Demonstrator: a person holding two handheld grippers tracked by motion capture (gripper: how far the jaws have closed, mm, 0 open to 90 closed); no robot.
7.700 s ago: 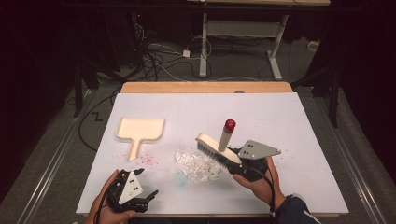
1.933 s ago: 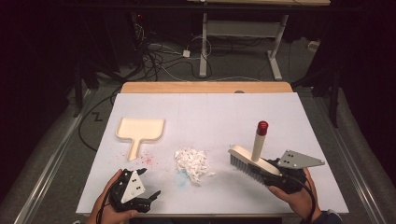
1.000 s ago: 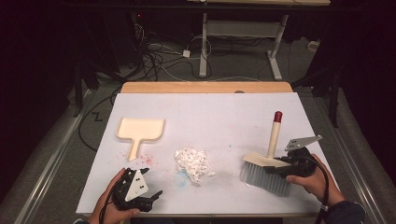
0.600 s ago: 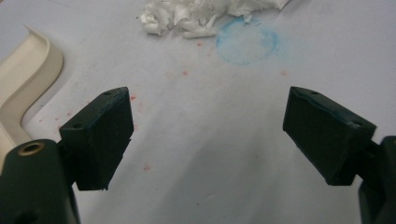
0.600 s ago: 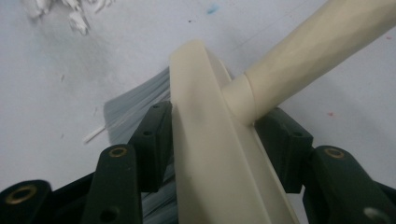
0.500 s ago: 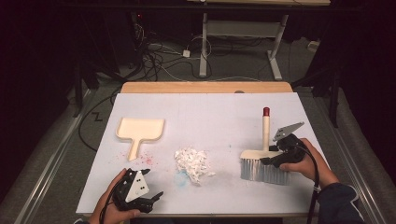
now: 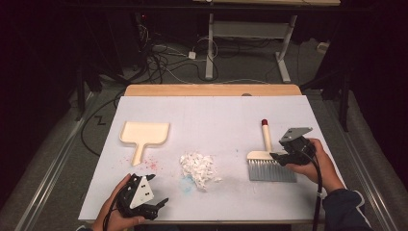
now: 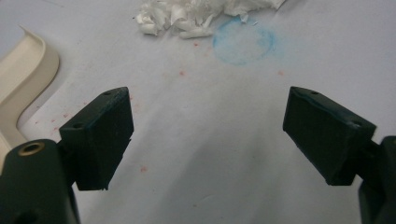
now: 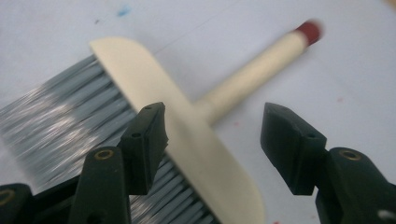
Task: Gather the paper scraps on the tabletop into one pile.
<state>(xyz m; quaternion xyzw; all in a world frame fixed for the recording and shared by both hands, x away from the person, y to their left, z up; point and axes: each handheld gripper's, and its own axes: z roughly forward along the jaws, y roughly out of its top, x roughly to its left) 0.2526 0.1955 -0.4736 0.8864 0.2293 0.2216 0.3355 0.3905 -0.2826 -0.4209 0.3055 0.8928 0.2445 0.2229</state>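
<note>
Right claw [image 9: 212,144] gapes astride the hand brush [image 7: 269,161] near the bench's right edge, bristles flat so it rests.

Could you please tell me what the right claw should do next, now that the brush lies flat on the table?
Probably draw the right claw back and clear. Its jaws stand open on either side of the cream-backed, grey-bristled hand brush, which lies flat on the white table, so the brush looks released.

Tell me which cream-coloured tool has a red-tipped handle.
The cream hand brush with grey bristles, beside the right gripper; the cream dustpan is plain throughout.
</note>
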